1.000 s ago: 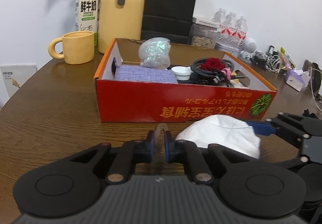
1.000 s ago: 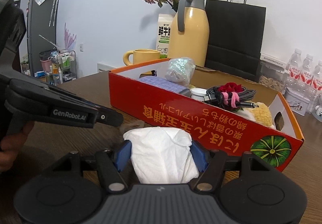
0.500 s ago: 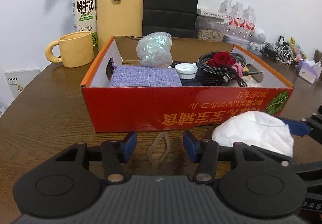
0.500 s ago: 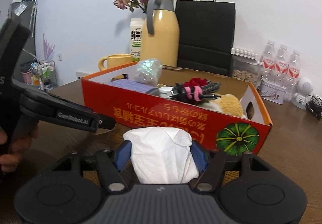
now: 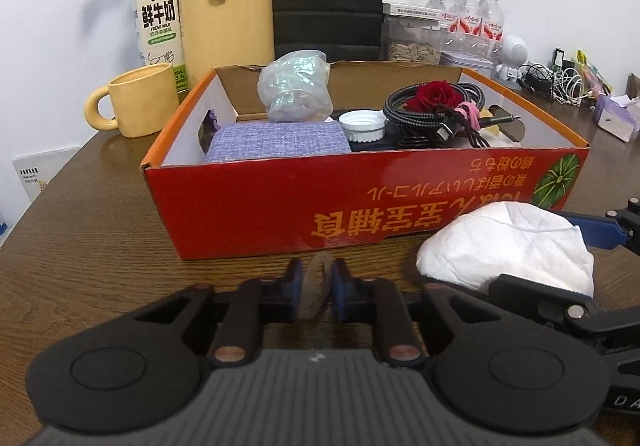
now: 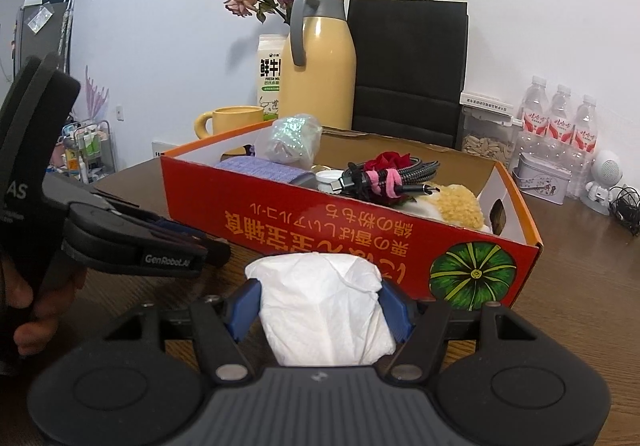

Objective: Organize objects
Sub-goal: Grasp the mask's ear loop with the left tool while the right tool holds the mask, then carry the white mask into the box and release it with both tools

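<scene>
A red cardboard box (image 5: pixel 260 205) stands on the wooden table, holding a purple cloth pouch (image 5: pixel 276 139), a shiny plastic bag (image 5: pixel 294 87), a white cap (image 5: pixel 362 123) and coiled black cables with a red rose (image 5: pixel 434 105). In front of its near wall, my left gripper (image 5: pixel 314 286) is closing; its blue pads squeeze a thin translucent band (image 5: pixel 320 266) standing upright between them. To the right, my right gripper (image 6: pixel 320 302) is shut on a crumpled white tissue wad (image 6: pixel 320 310), held just before the box front (image 6: pixel 280 213). The left gripper (image 6: pixel 200 250) appears at left in the right wrist view.
Behind the box stand a yellow mug (image 5: pixel 140 105), a yellow thermos jug (image 5: pixel 226 5), a milk carton (image 5: pixel 158 21) and a black paper bag (image 6: pixel 408 61). Water bottles (image 5: pixel 466 17), a seed jar, tangled cables (image 5: pixel 560 81) and a tissue pack sit at back right.
The left gripper opened over the translucent band lying on the table, then closed on it so it stands between the pads. The right gripper kept its hold on the tissue.
</scene>
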